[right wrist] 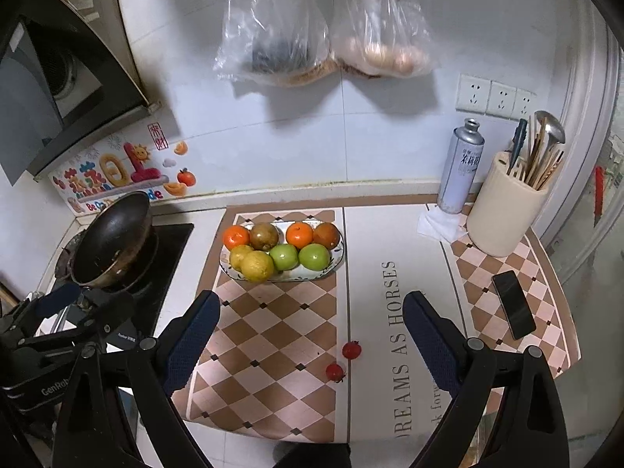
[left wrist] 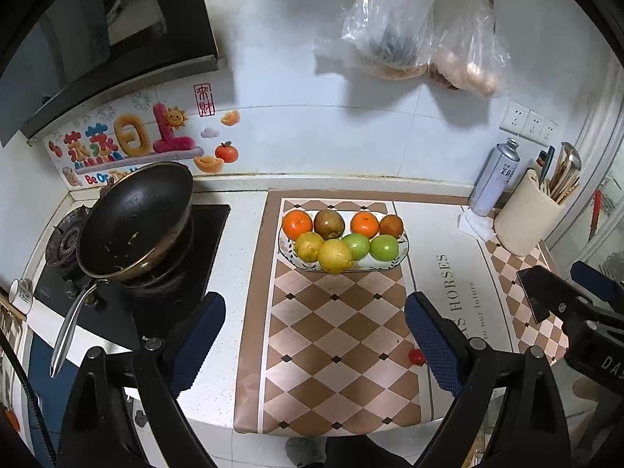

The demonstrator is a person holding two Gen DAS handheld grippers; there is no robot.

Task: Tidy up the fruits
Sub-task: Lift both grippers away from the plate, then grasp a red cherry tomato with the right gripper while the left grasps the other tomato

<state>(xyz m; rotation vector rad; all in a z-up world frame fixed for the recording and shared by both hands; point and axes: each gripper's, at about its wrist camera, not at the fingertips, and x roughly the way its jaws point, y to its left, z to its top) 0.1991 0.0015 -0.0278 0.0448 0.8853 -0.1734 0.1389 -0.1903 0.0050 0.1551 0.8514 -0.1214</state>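
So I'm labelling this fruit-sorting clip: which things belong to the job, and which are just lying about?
Part of the job:
- plate of oranges, lemons, green apples and brownish fruits
- two small red fruits loose on the mat
- left gripper and right gripper, both open

Lying about:
- pan
- phone
- spray can
- utensil holder
- hanging bags

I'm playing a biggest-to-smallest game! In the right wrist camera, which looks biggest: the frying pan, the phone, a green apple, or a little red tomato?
1. Frying pan
2. Phone
3. Green apple
4. Small red tomato

The phone lies nearer the camera than the apple, so that pair is less sure.
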